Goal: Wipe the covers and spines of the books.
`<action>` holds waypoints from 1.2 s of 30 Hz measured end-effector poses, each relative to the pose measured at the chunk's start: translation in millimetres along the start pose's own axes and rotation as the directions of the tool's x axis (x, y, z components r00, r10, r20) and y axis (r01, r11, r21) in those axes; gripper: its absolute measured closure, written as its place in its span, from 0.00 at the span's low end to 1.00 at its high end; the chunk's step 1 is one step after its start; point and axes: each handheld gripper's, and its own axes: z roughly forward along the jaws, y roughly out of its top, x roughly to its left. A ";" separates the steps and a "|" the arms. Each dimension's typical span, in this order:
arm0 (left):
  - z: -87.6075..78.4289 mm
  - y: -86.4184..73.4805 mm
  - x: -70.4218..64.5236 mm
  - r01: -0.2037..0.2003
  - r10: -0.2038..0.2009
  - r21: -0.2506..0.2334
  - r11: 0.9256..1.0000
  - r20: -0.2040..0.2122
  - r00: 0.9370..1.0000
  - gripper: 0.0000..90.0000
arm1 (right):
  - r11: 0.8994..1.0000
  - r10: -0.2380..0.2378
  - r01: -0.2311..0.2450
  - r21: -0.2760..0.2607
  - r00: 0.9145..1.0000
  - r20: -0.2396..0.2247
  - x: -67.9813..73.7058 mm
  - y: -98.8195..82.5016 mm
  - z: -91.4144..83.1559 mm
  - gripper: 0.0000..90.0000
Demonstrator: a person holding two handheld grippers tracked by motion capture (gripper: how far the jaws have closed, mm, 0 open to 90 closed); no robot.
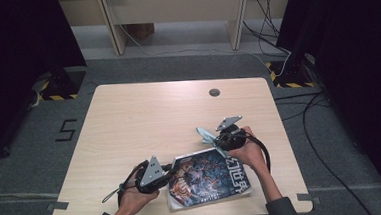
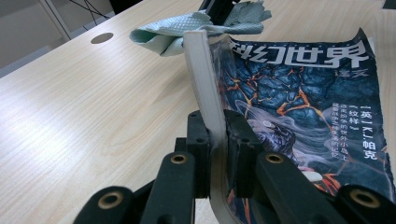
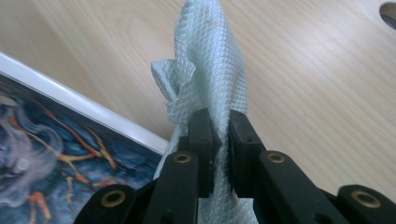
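The worktop (image 1: pixel 144 115) is pale wood-grain laminate, smooth with a slight sheen. The magazine (image 2: pixel 299 107) has a glossy printed paper cover and a white, matt paper spine. The cloth (image 3: pixel 212 60) is pale green fabric with a fine diamond-embossed, matt texture. The fingers (image 3: pixel 203 135) are matt black plastic with brass-coloured rivets.

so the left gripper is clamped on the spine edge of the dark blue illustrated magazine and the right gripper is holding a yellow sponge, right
Not quite: the right gripper is shut on a pale green textured cloth, as the right gripper view shows. The left gripper is indeed clamped on the dark blue illustrated magazine.
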 end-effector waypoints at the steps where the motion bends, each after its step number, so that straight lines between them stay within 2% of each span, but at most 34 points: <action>1: 0.2 0.2 0.0 0.003 -0.003 0.001 1.000 -0.001 1.000 0.90 | 1.000 0.011 -0.011 0.006 1.000 0.009 -4.2 -3.1 1.0 0.92; 4: 0.2 0.5 -0.8 0.001 -0.001 -0.001 1.000 0.000 1.000 0.90 | 0.999 0.027 -0.027 0.017 0.999 0.024 -8.6 -7.3 1.6 0.92; 5: 0.1 0.8 -1.3 0.000 0.000 -0.003 1.000 -0.002 1.000 0.91 | 0.999 0.030 -0.031 0.025 0.999 0.043 -11.8 -10.1 1.5 0.92; 10: -0.3 0.9 -1.3 0.000 0.000 -0.001 1.000 -0.004 1.000 0.91 | 0.999 0.040 -0.041 0.023 0.998 0.050 -13.3 -11.8 0.5 0.92; 12: -0.3 0.8 -1.1 0.001 -0.001 -0.002 1.000 -0.005 1.000 0.91 | 0.999 0.026 -0.027 0.021 0.998 0.056 -8.8 -9.3 -1.8 0.92; 15: -0.5 0.9 -1.5 0.003 -0.003 -0.001 1.000 -0.007 1.000 0.91 | 1.000 0.001 -0.001 -0.023 1.000 0.018 6.4 -0.9 -7.4 0.92; 17: -1.2 1.1 -3.0 -0.008 0.008 -0.001 1.000 -0.010 1.000 0.91 | 0.999 -0.024 0.025 -0.025 1.000 0.012 15.7 4.5 -10.6 0.92; 19: -1.1 1.3 -3.7 -0.008 0.008 -0.005 1.000 -0.011 1.000 0.91 | 0.999 -0.035 0.036 -0.024 0.999 0.020 16.2 4.9 -10.3 0.92; 21: -0.7 1.3 -4.6 -0.013 0.013 -0.002 1.000 -0.013 1.000 0.91 | 1.000 -0.007 0.008 -0.029 1.000 0.007 11.8 1.3 -7.9 0.92; 26: -1.0 1.6 -4.8 -0.018 0.018 -0.007 1.000 -0.012 1.000 0.91 | 0.999 0.036 -0.036 -0.004 0.998 0.045 -5.0 -10.4 -2.8 0.92; 28: -1.5 2.1 -5.2 -0.023 0.023 -0.005 1.000 -0.013 1.000 0.91 | 0.997 0.073 -0.075 0.016 0.994 0.085 -16.6 -19.6 0.4 0.92; 30: -1.5 2.1 -5.5 -0.024 0.024 -0.007 1.000 -0.014 1.000 0.91 | 0.996 0.086 -0.088 0.020 0.992 0.089 -21.4 -23.1 1.3 0.92; 32: -1.6 2.6 -6.3 -0.030 0.030 -0.010 0.999 -0.013 0.999 0.91 | 0.992 0.122 -0.125 0.022 0.987 0.107 -32.3 -32.2 1.8 0.92; 36: -1.1 2.3 -5.7 -0.027 0.027 -0.010 1.000 -0.010 1.000 0.91 | 0.987 0.157 -0.161 0.025 0.981 0.117 -40.4 -39.5 1.9 0.92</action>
